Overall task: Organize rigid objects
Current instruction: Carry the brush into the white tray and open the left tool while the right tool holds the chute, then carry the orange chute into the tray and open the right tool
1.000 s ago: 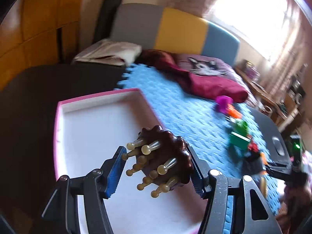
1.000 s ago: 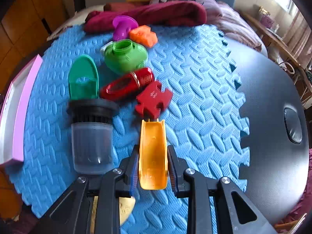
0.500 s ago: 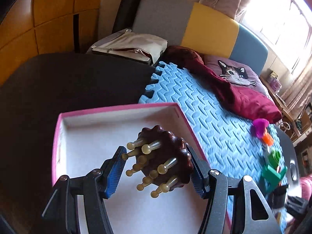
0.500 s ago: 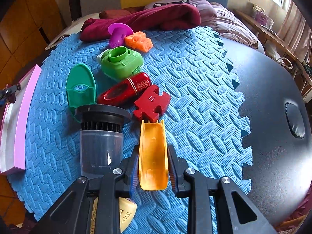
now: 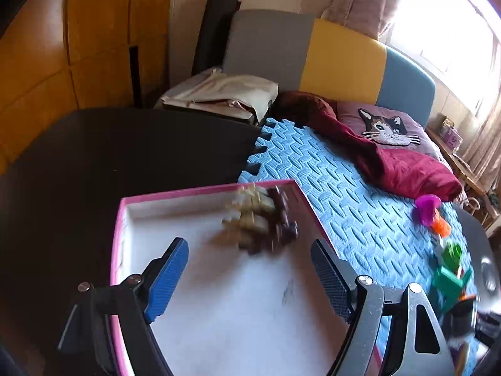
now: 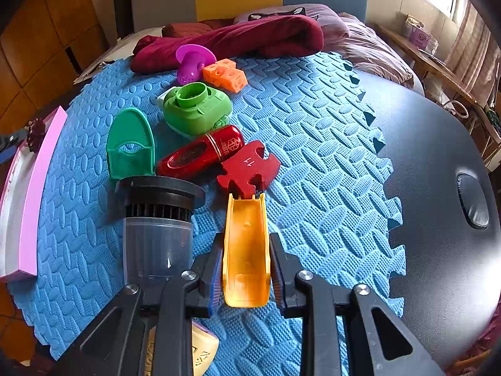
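While clamped — yellow scoop (image 6: 247, 247) lengthwise, forward.

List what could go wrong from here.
1. The brown massager is blurred in mid-drop from the open left gripper, close to the tray's far corner; it may bounce or roll over the low rim.
2. The right gripper is shut on the yellow piece, whose tip touches the red puzzle piece; lifting could drag it.
3. The black-capped cup stands right beside that gripper and could tip.

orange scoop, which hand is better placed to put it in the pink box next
Right: its tool is already shut on the orange scoop. The left tool is open, empty, over the pink box.
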